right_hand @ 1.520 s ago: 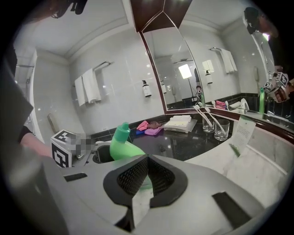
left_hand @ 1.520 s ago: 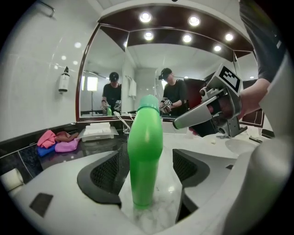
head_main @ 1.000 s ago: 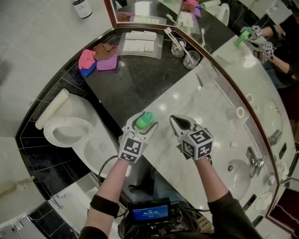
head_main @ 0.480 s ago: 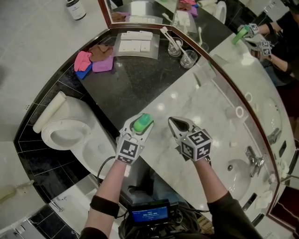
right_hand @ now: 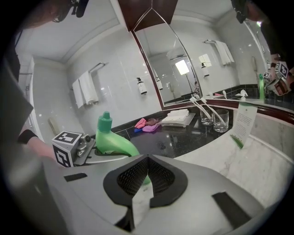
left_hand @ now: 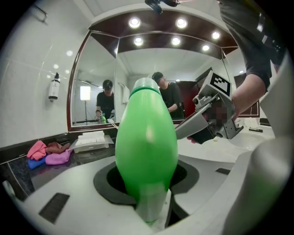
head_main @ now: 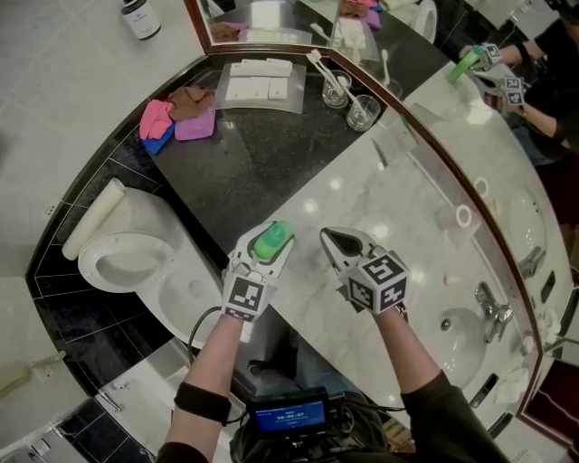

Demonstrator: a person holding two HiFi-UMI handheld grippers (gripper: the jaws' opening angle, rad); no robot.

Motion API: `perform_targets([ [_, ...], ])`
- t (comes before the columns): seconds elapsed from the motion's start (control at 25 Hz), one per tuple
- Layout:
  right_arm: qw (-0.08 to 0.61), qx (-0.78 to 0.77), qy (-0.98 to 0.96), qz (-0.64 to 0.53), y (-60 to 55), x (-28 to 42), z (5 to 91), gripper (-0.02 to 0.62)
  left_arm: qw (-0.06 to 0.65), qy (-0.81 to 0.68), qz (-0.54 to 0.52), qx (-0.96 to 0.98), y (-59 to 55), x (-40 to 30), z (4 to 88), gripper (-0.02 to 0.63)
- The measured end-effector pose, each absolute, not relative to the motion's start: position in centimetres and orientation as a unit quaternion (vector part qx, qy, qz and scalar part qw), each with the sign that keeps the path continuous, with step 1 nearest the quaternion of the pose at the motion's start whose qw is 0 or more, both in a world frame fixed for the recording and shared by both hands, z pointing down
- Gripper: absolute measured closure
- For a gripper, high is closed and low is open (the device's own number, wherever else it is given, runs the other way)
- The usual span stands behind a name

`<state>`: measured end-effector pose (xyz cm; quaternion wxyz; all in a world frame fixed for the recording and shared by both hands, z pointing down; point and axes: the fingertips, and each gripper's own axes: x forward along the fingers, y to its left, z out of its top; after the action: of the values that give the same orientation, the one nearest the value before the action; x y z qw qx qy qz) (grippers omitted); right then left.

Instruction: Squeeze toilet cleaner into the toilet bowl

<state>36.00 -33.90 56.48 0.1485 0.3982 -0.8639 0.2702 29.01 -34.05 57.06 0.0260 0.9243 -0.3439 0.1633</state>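
The black stone desk (head_main: pixel 262 163) carries a heap of coloured cloths (head_main: pixel 176 118), a clear tray (head_main: pixel 262 86) of white packets and two glasses (head_main: pixel 364 113). A sink (head_main: pixel 463 336) is set in the desk's marble part (head_main: pixel 389 208).

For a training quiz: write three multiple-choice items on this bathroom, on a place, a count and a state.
1. Where do the coloured cloths lie? A. black counter B. sink C. toilet lid
2. How many glasses stand near the mirror? A. one B. two C. four
3. The right gripper is: A. shut and empty B. shut on the bottle C. wide open
1 A, heaped on the dark stone; 2 B, two stand side by side; 3 A, its pads meet with nothing between.
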Motion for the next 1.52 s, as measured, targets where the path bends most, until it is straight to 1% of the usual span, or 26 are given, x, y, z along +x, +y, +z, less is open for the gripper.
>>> perform_targets([
  [0.08, 0.138, 0.390, -0.871, 0.265, -33.9, 35.7, 55.7, 0.595, 0.027, -0.343, 0.161, 0.925, -34.0, 29.0, 56.7, 0.436],
  [0.24, 0.111, 0.376, -0.885, 0.251, -33.7, 34.9, 53.2, 0.595, 0.057, -0.361, 0.144, 0.920, -33.5, 28.6, 54.3, 0.436],
  [0.4, 0.082, 0.349, -0.904, 0.232, -32.4, 32.7, 49.6, 0.595, 0.044, -0.362, 0.150, 0.919, -31.7, 26.7, 52.1, 0.436],
  [0.48, 0.069, 0.327, -0.917, 0.219, -31.3, 30.8, 47.7, 0.592, 0.044, -0.370, 0.152, 0.915, -30.6, 25.1, 51.0, 0.436],
  [0.52, 0.063, 0.315, -0.923, 0.213, -30.7, 29.6, 46.8, 0.571, 0.046, -0.377, 0.153, 0.912, -30.0, 24.1, 50.4, 0.435],
  [0.56, 0.058, 0.302, -0.929, 0.207, -30.0, 28.4, 45.9, 0.566, 0.046, -0.382, 0.156, 0.910, -29.2, 23.1, 49.9, 0.435],
  [0.68, 0.046, 0.258, -0.944, 0.199, -27.5, 24.4, 43.3, 0.565, 0.057, -0.409, 0.159, 0.897, -26.6, 19.7, 48.2, 0.434],
  [0.84, 0.038, 0.187, -0.962, 0.194, -23.8, 18.2, 40.0, 0.556, 0.053, -0.441, 0.180, 0.878, -22.4, 14.9, 46.7, 0.436],
  [1.0, 0.028, 0.118, -0.975, 0.184, -19.4, 12.4, 37.1, 0.469, 0.070, -0.490, 0.186, 0.849, -17.8, 9.8, 44.7, 0.436],
  [1.16, 0.012, 0.037, -0.972, 0.231, -13.9, 6.6, 34.3, 0.364, 0.072, -0.524, 0.206, 0.823, -12.8, 4.8, 43.1, 0.434],
  [1.2, 0.010, 0.020, -0.970, 0.241, -12.5, 5.1, 33.7, 0.354, 0.076, -0.534, 0.207, 0.816, -11.6, 3.6, 42.6, 0.436],
  [1.52, 0.040, -0.072, -0.964, 0.254, -3.6, -4.4, 30.7, 0.357, 0.099, -0.595, 0.206, 0.771, -2.7, -4.9, 39.8, 0.434],
])
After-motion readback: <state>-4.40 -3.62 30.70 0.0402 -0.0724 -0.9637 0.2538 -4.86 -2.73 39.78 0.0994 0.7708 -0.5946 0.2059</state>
